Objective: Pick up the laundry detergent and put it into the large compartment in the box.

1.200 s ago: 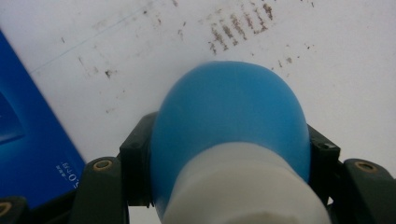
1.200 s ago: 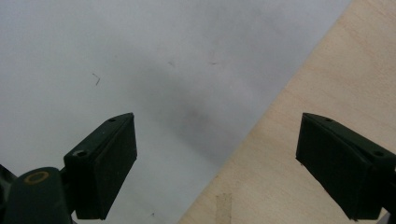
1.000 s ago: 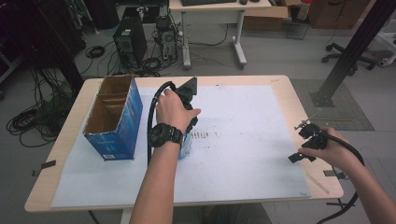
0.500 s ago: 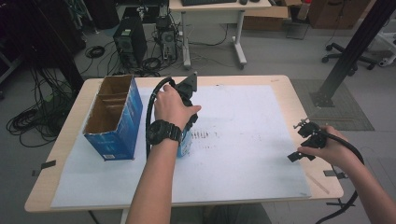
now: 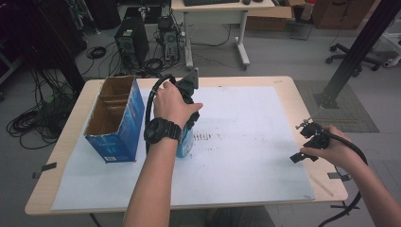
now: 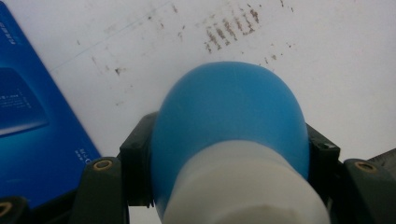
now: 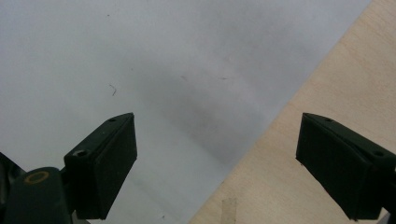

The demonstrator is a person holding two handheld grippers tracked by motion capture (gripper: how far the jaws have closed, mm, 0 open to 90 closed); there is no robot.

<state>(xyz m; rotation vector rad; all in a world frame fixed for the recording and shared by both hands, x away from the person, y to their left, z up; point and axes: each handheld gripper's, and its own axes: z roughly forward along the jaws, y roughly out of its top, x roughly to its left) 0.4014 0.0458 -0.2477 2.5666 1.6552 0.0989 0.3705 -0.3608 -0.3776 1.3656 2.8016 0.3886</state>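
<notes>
Left gripper (image 6: 229, 186) clamped on blue-and-white bottle (image 6: 231, 140), held above white paper (image 5: 246, 142), right of open blue box (image 5: 116, 120). Right gripper (image 7: 217, 163) spread apart, idle, near right. Placement judged unfinished.

No legible text

We see small white print on the blue box (image 6: 32, 121), too blurred to read.

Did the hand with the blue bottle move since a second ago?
Yes, slightly. The left gripper with the blue bottle has shifted a little toward the blue cardboard box, over the white paper sheet.
</notes>
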